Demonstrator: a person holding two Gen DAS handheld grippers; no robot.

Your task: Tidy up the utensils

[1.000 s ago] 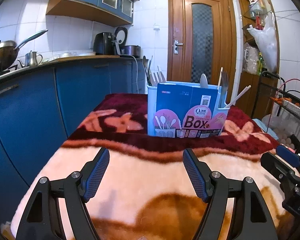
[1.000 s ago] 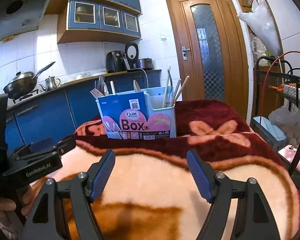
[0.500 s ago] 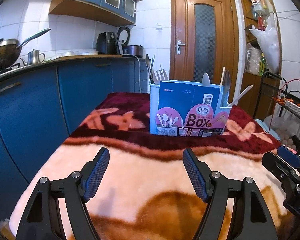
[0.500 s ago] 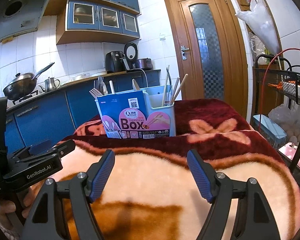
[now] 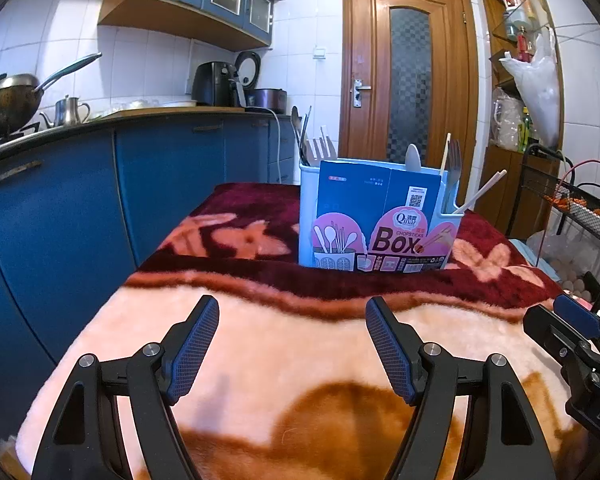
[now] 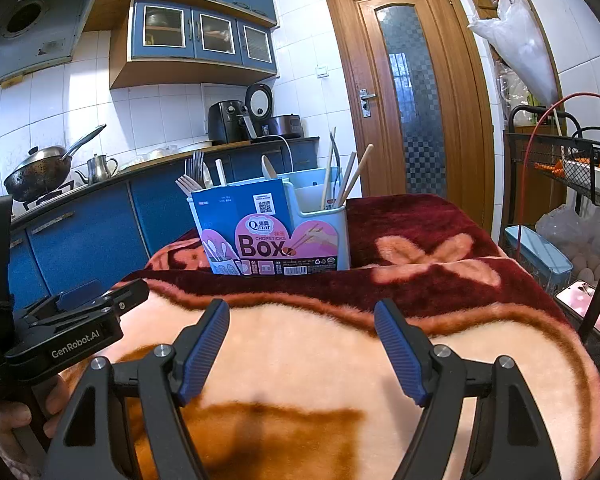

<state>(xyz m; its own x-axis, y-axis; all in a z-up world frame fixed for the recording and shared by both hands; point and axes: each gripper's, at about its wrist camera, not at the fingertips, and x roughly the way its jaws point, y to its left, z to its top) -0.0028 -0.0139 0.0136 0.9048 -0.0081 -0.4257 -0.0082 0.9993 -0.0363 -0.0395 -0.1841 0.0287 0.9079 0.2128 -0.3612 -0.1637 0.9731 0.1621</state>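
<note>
A pale blue utensil holder (image 5: 306, 216) with a blue and pink "Box" label stands on the dark red far part of the blanket-covered table (image 5: 260, 336). Forks, spoons and chopsticks (image 5: 480, 196) stick up out of it. The same holder (image 6: 332, 236) shows in the right wrist view, with chopsticks (image 6: 352, 180) in its right compartment and forks (image 6: 194, 172) at its left. My left gripper (image 5: 292, 340) hovers open over the peach near part of the blanket, nothing between its fingers. My right gripper (image 6: 302, 344) is open and empty too, well short of the holder.
Blue kitchen cabinets (image 5: 80, 200) run along the left, with a wok (image 5: 8, 100) and kettle on the counter. A wooden door (image 5: 408, 92) stands behind the table. A black wire rack (image 6: 560, 168) and a pale blue box (image 6: 536, 256) sit at the right.
</note>
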